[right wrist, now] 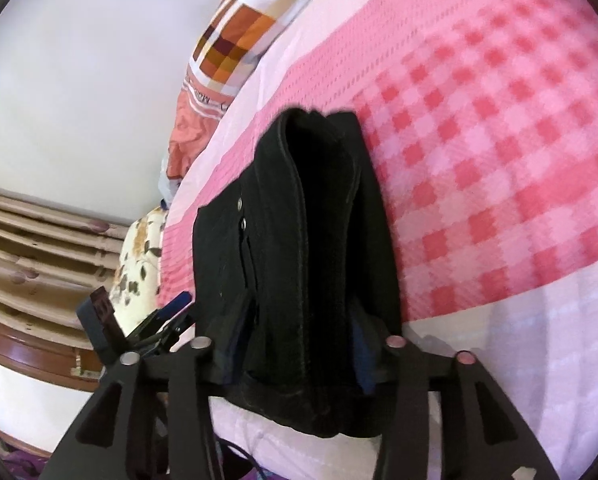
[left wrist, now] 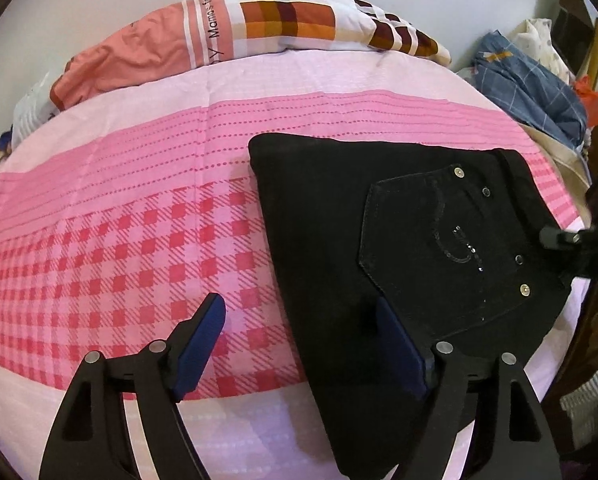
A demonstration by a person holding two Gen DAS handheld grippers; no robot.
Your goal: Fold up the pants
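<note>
Right gripper (right wrist: 299, 344) fingers clamp the folded black jeans (right wrist: 307, 240), their blue pads mostly hidden.
Left gripper (left wrist: 299, 332) hovers spread wide; jeans lie at 3 o'clock on the pink checked bed (left wrist: 139, 240).

The folded pants (left wrist: 399, 248) lay on the bedsheet (left wrist: 139, 240), toward its right side, with the pillow (left wrist: 227, 28) behind them at the far edge. A heap of cloth (left wrist: 535, 80) sat beyond the pants' right corner — off the sheet. The left gripper (left wrist: 299, 320) straddled the pants' near-left edge; the right gripper (right wrist: 299, 316) sat at their edge, fabric between its fingers.
</note>
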